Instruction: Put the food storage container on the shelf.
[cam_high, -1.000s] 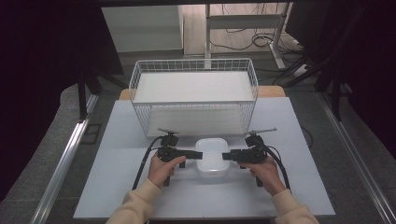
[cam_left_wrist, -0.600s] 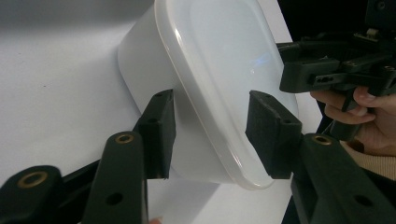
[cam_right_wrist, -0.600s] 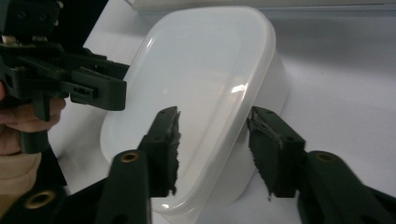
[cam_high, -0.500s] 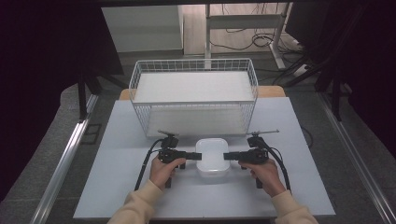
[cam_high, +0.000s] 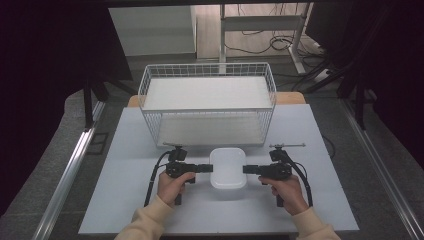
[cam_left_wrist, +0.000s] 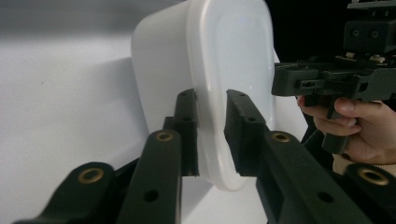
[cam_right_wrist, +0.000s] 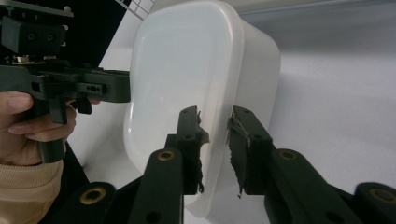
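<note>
A white lidded plastic container (cam_high: 228, 172) lies on the white table (cam_high: 125, 150), in front of the wire basket. My left gripper (cam_high: 209, 168) meets its left side and my right gripper (cam_high: 246, 169) its right side. In the left gripper view the two black jaws (cam_left_wrist: 211, 116) are closed over the container's (cam_left_wrist: 229, 70) lid rim. In the right gripper view the jaws (cam_right_wrist: 215, 130) pinch the opposite rim of the container (cam_right_wrist: 187, 70). Torn padding shows on the right gripper's fingers (cam_right_wrist: 238, 140). Whether the container rests on the table or is raised a little, I cannot tell.
A large white wire basket (cam_high: 207, 111) with an upper shelf stands at the back of the table, just behind the container. Bare table surface lies to either side of the hands. Desk legs and cables (cam_high: 280, 42) are on the floor beyond.
The container and both grippers have shifted very slightly toward the person; the grip on both sides looks the same.
</note>
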